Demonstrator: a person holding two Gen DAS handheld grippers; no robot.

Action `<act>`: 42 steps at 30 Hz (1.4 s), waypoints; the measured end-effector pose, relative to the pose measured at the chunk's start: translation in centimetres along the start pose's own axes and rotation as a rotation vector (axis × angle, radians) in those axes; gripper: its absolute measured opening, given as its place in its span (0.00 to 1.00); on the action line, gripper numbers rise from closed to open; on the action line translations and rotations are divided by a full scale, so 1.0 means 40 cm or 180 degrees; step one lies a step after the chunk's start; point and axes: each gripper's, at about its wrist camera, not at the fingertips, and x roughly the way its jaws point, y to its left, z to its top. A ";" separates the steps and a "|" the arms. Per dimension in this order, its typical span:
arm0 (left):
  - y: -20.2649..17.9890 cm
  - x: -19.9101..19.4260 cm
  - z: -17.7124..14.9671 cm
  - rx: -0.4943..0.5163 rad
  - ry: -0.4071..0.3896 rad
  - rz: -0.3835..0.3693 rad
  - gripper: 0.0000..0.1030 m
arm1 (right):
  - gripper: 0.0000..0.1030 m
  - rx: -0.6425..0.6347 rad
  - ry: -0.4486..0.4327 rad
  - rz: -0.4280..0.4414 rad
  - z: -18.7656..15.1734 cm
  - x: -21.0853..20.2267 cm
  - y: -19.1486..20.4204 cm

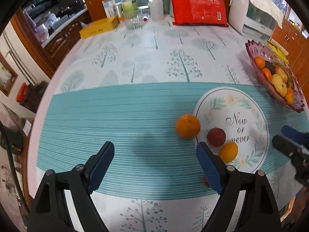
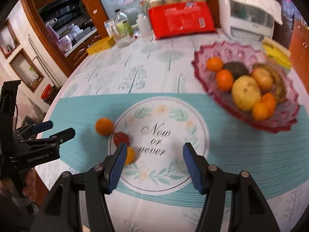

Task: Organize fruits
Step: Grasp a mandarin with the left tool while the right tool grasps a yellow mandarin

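Both grippers hang spread and empty above the table. Seen from the left wrist, the left gripper [image 1: 154, 150] has its fingers wide apart over bare teal mat [image 1: 115, 112], with nothing between them and open room running out to 9 o'clock as far as the table's curved edge. At about 1 o'clock from it, an orange [image 1: 188, 126] sits on the mat, touching the rim of the plate [image 1: 251, 104] from outside. On the plate, near its 8 o'clock rim, lie a red fruit [image 1: 216, 136] and a small orange fruit [image 1: 228, 152], close together; the gripper's right finger hides part of the rim below them.

From the right wrist, the right gripper [image 2: 152, 154] is open over the plate's middle, its left finger covering part of the small orange fruit. The plate's centre and its 3 o'clock side are bare.

At 2 o'clock, a pink bowl [image 2: 227, 48], blurred, holds oranges, a pale yellow fruit and a dark one, and its near rim reaches over the mat's far edge, close to the plate.
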 end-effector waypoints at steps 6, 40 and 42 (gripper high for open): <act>-0.030 0.057 0.012 0.0102 0.0073 -0.0111 0.83 | 0.59 -0.0135 0.0239 0.0119 -0.022 0.069 0.034; -0.085 0.210 0.076 0.0039 0.0464 -0.0684 0.38 | 0.33 -0.0452 0.0593 0.0344 0.000 0.206 0.124; -0.083 0.201 0.075 0.0038 0.0454 -0.0684 0.38 | 0.33 -0.0424 0.0577 0.0326 0.003 0.201 0.119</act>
